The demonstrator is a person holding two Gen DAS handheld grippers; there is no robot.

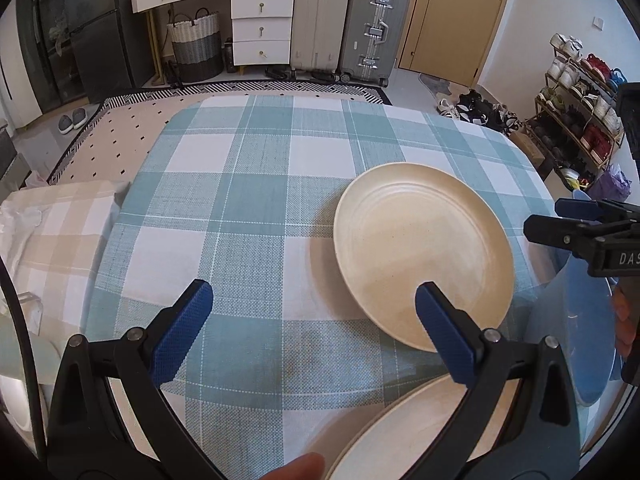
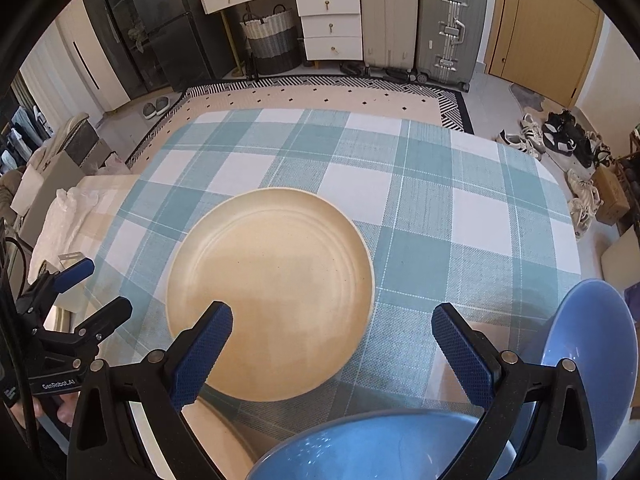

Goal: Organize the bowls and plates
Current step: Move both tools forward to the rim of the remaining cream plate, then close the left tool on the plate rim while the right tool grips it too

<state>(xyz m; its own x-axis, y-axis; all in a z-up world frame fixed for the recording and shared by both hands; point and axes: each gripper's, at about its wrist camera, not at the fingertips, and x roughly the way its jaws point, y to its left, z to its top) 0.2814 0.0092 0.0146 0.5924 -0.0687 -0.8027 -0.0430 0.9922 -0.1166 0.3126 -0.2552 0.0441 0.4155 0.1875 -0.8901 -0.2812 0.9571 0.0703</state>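
Note:
A cream plate (image 1: 420,248) (image 2: 276,280) lies flat on the checked tablecloth (image 1: 248,200) (image 2: 440,216). A second cream plate (image 1: 400,432) sits at the near edge under my left gripper (image 1: 312,320), which is open and empty above the cloth. My right gripper (image 2: 332,344) is open and empty, its left finger over the cream plate's near rim. A blue bowl (image 2: 360,448) lies just below it, and another blue dish (image 2: 596,344) (image 1: 572,328) lies at the right. The right gripper shows at the right edge of the left wrist view (image 1: 560,220).
A chair with a beige checked cushion (image 1: 56,224) stands left of the table. Beyond the far table edge are a rug, drawers, a basket and suitcases (image 2: 420,20). Shoes and a shoe rack (image 1: 576,120) stand at the right.

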